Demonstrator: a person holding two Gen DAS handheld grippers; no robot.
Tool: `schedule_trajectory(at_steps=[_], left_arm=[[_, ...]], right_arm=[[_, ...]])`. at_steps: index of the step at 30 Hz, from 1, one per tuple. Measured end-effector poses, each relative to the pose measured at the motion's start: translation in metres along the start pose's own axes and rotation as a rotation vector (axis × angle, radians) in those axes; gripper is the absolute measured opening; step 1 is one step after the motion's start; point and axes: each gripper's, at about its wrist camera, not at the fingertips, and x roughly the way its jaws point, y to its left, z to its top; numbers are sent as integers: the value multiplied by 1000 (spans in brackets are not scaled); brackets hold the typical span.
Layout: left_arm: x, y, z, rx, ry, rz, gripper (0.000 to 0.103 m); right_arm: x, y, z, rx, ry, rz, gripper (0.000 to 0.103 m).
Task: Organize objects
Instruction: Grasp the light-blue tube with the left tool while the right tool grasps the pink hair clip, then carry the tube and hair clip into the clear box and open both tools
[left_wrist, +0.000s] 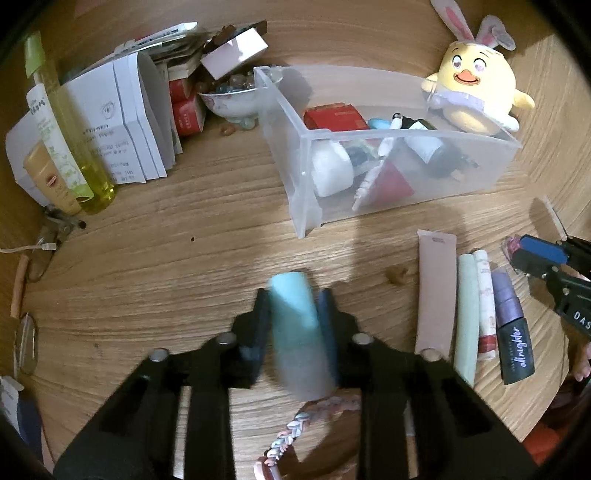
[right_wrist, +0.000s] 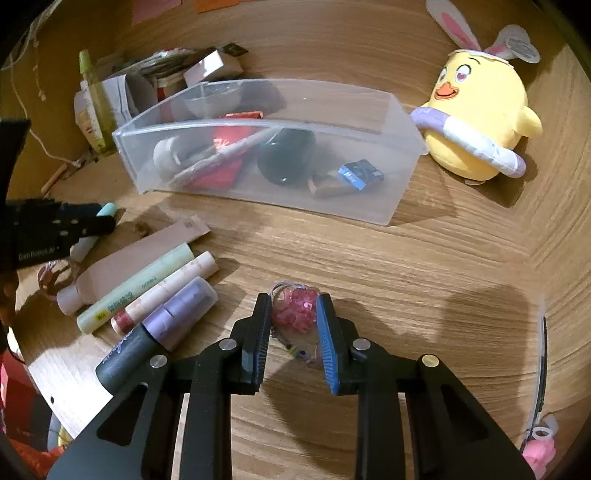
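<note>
While four tubes (left_wrist: 469, 306) lie aligned, each gripper (left_wrist: 294, 314) (right_wrist: 294, 321) clasps one item.

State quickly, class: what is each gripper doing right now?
Left gripper: shut on the light blue tube.
Right gripper: shut on the pink sequined trinket.

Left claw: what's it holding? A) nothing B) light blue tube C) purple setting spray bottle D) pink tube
B: the left claw is shut on a light blue tube, while the purple setting spray bottle and pink tube lie side by side on the wooden table.
</note>
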Motion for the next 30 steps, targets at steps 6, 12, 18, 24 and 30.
schedule_trajectory(at_steps=[6,12,18,24,30], left_arm=[[-10,5,2,-34,-54,1,24],[-35,3,13,-50,-141,-10,24],[-59,-5,24,-51,-233,-24,24],[-77,-12,39,-53,-301,-52,24],[-89,-20,52,-54,-351,-80,24]], right_arm=[[-10,-8,6,46,-47,-1,23],[-27,-14,18,66,-107,-17,23],[-47,-22,30,75,-174,-44,23],[-62,-28,45,83,-236,-58,23],[-75,-31,58,87,-291,-56,23]])
